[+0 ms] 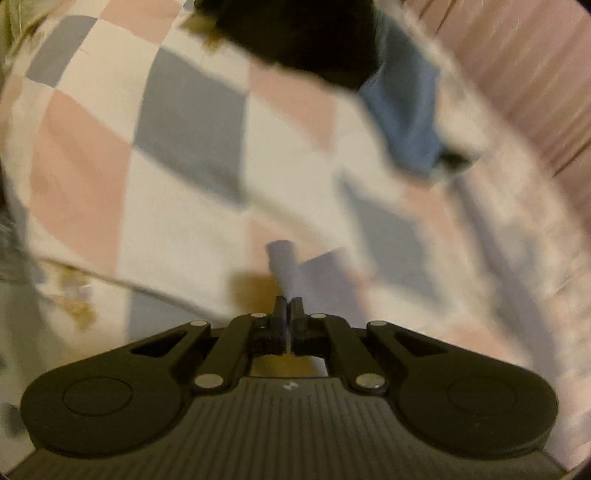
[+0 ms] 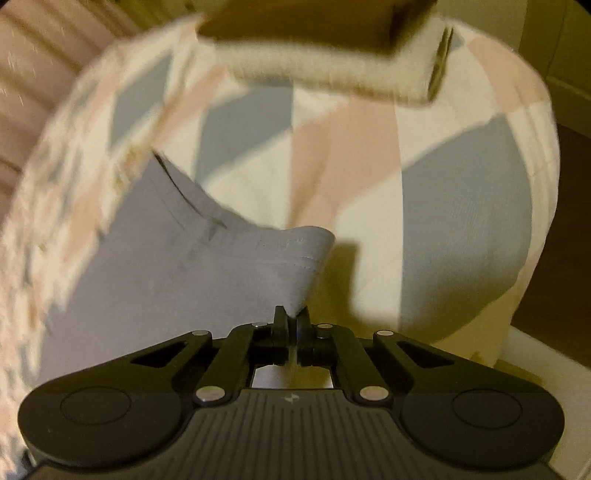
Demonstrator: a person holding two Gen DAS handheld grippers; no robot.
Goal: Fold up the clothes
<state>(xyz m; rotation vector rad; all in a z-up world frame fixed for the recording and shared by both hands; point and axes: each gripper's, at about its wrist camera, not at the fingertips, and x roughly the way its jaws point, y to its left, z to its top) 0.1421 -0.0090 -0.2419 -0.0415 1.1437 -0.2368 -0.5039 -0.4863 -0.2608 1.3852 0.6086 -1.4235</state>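
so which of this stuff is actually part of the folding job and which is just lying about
Part of the job:
- lavender garment, pinched at one edge by each gripper
- left gripper, shut on it
- right gripper, shut on it

Just lying about:
- checked bedcover beneath
- blue cloth further back
- black item beside it, too blurred to name
- tan cushion

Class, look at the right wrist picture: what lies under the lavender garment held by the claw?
Under the lavender garment, pinched in the right claw, lies a checkered bedsheet of pink, grey and white squares. Whatever lies directly beneath the cloth is covered and cannot be seen.
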